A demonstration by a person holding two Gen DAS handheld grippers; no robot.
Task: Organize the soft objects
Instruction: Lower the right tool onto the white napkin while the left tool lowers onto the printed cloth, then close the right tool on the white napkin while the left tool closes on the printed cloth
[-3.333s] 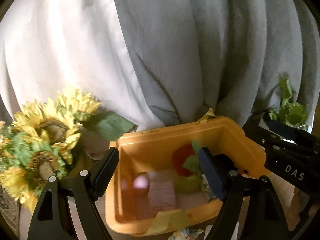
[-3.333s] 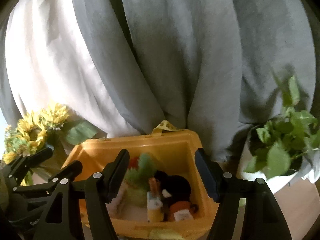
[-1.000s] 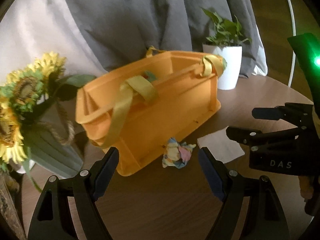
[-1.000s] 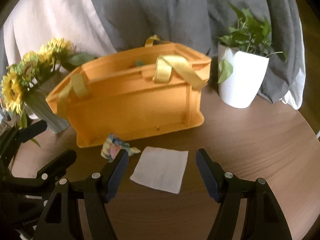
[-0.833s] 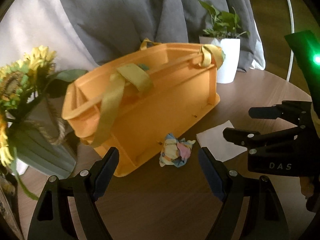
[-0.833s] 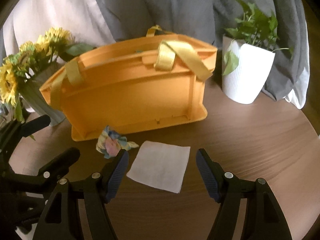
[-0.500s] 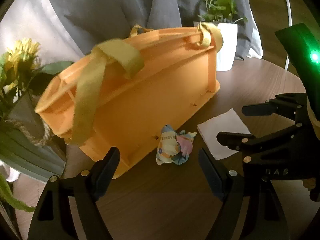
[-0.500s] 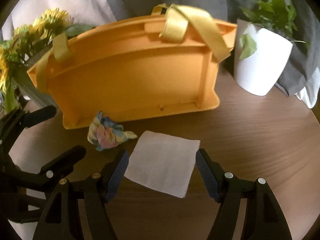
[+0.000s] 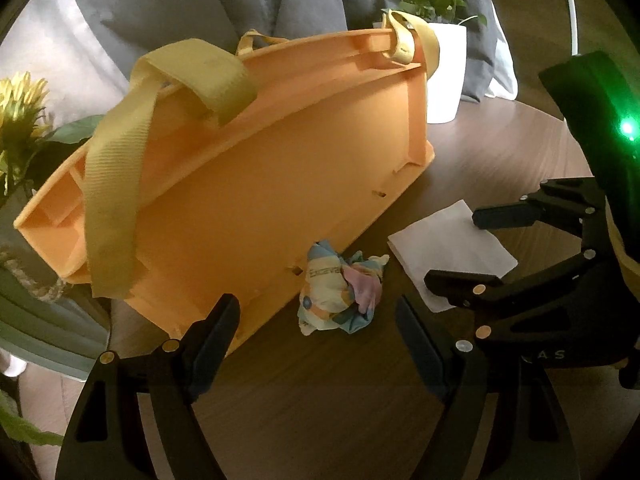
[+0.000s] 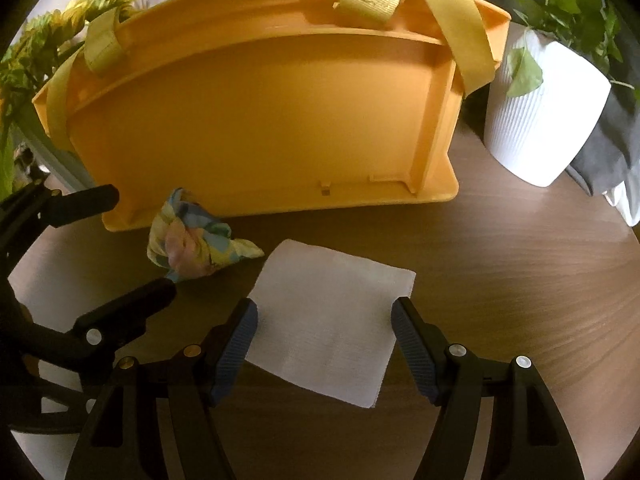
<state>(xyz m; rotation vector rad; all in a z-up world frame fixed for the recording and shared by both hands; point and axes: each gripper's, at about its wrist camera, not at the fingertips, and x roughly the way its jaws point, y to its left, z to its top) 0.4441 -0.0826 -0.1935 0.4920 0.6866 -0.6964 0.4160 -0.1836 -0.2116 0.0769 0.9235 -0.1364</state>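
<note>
An orange basket [image 9: 256, 184] with yellow straps stands on the round wooden table; it also shows in the right wrist view [image 10: 260, 120]. A crumpled pastel cloth [image 9: 340, 288] lies against its front base, also seen in the right wrist view [image 10: 192, 236]. A flat white cloth [image 10: 328, 320] lies to its right, and shows in the left wrist view [image 9: 448, 248]. My left gripper [image 9: 316, 340] is open, just in front of the crumpled cloth. My right gripper [image 10: 324, 340] is open, its fingers straddling the white cloth just above it.
A white pot with a green plant [image 10: 540, 120] stands right of the basket. Sunflowers in a vase [image 9: 20, 128] stand at its left. Grey and white curtains hang behind. The table edge curves at the right [image 10: 616, 240].
Both grippers have come down and closer to the table. The crumpled cloth and the white cloth now loom larger between the fingers. Earlier I looked into the basket from above.
</note>
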